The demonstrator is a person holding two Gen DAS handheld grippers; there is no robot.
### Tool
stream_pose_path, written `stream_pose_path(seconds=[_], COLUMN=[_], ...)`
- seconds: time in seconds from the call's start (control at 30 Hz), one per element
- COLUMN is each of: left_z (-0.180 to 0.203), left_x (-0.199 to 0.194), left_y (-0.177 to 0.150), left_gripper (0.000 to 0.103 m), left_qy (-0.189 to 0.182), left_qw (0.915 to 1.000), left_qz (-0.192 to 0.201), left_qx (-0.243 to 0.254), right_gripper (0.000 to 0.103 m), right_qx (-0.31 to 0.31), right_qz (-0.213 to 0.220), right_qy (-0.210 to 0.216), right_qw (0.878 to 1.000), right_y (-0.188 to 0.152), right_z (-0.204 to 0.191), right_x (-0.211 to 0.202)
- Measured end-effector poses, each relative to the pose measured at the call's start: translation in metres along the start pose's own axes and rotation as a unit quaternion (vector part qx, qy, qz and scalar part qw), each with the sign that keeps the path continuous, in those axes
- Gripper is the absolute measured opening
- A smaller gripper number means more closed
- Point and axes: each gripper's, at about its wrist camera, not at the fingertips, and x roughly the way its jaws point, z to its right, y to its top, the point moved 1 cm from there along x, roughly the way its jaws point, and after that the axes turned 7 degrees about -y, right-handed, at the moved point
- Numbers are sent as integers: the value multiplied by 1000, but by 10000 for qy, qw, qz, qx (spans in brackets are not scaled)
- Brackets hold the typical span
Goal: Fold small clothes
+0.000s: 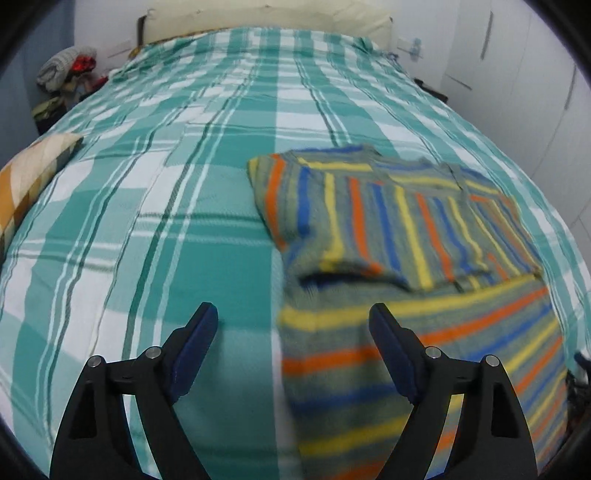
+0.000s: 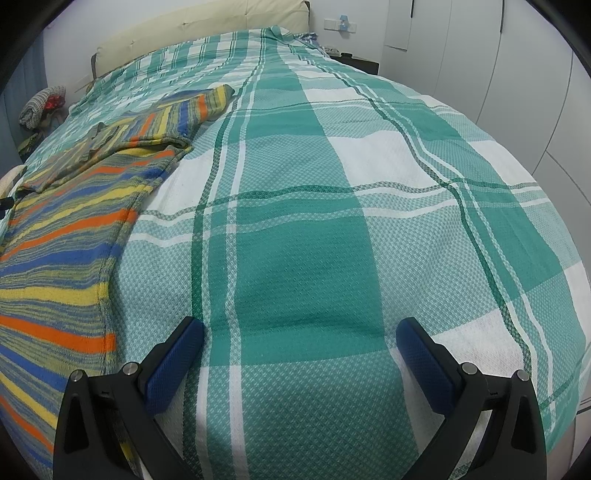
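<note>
A small striped garment [image 1: 406, 266], grey-green with orange, blue and yellow stripes, lies on the bed with its upper part and a sleeve folded over the body. In the right wrist view the same striped garment [image 2: 74, 229] lies at the left. My left gripper [image 1: 293, 314] is open and empty, low over the bed at the garment's left edge, its right finger over the cloth. My right gripper [image 2: 300, 328] is open and empty over bare bedspread, just right of the garment's hem.
The bed is covered by a teal and white plaid bedspread [image 1: 184, 184]. A patterned pillow [image 1: 33, 177] lies at its left edge. A pile of clothes [image 1: 66, 70] sits beyond the far left corner. A cream headboard [image 1: 266, 18] and white wardrobe doors [image 2: 498, 62] stand behind.
</note>
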Motion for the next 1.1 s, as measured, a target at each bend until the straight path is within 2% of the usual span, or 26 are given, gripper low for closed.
stream_pose_path(seconds=[0.03, 0.07, 0.1, 0.13, 0.17, 0.27, 0.3, 0.4, 0.47, 0.53, 0.57, 0.6, 0.67, 0.7, 0.77, 0.83, 0.87, 0.9, 0.93, 0.97, 1.03, 1.1], left_z=[-4, -9, -15, -20, -23, -9, -7, -24, -30, -31, -33, -34, -32, -30, -21, -11, -6, -4, -6, -11, -18, -14], left_x=[6, 12, 19, 26, 27, 22, 20, 13, 6, -4, -18, -30, -54, -61, -57, -33, -14, 3, 30, 42, 35, 27], left_y=[3, 4, 4, 2, -5, -16, -17, -20, -26, -28, -28, -26, -16, -8, 13, 25, 27, 23, 13, 3, -9, -13], left_gripper=[82, 56, 3, 7, 6, 6, 12, 22, 22, 27, 33, 43, 60, 61, 61, 50, 39, 23, 16, 16, 19, 22], left_qy=[-1, -33, -6, 99, 324, 712, 818, 638, 561, 538, 568, 558, 506, 482, 183, -34, 10, 172, 626, 731, 659, 714], left_qw=[9999, 9996, 9990, 9986, 9975, 9970, 9963, 9955, 9955, 9951, 9939, 9932, 9908, 9897, 9914, 9954, 9978, 9990, 9971, 9954, 9969, 9965], left_qz=[49, 104, 81, 8, 58, 190, 193, 126, 8, -56, 31, 202, 721, 919, 986, 700, 432, 150, -351, -547, -226, -228], left_qx=[-111, -268, -448, -529, -623, -232, -192, -692, -770, -823, -948, -1005, -1030, -991, -846, -648, -506, -379, -268, -287, -362, -361], right_gripper=[103, 103, 103, 103, 103, 103, 103, 103, 103, 103, 103, 103, 103, 103, 103, 103, 103, 103, 103, 103, 103, 103], right_qx=[0, 1, 3, 3, 3, 0, 1, -7, -10, -15, -17, -17, -17, -18, -18, -17, -16, -18, -19, -19, -21, -22], right_qz=[7, 15, 21, 26, 28, 23, 22, 20, 17, 9, 6, 4, 7, 7, 7, 8, 9, 7, 6, 5, 4, 6], right_qy=[-4, -7, -8, -6, -4, -3, 1, 14, 29, 31, 32, 33, 27, 25, 24, 25, 21, 26, 26, 24, 28, 32], right_qw=[10000, 10000, 10000, 10000, 10000, 10000, 10000, 10000, 10000, 10000, 10000, 10000, 10000, 10000, 10000, 10000, 10000, 10000, 10000, 10000, 10000, 10000], right_y=[0, 0, 0, -1, -1, -1, -1, -1, 0, 0, 0, 0, 0, 0, 0, 0, 0, 0, 0, 0, 0, 0], right_z=[0, 0, 0, 0, 0, -1, -1, 0, 0, 0, 0, 0, 0, 0, 0, 0, 0, 0, 0, 0, 0, 0], right_x=[0, 0, 0, 0, 0, 1, 0, 1, 1, 1, 1, 1, 1, 1, 1, 1, 1, 1, 1, 1, 1, 1])
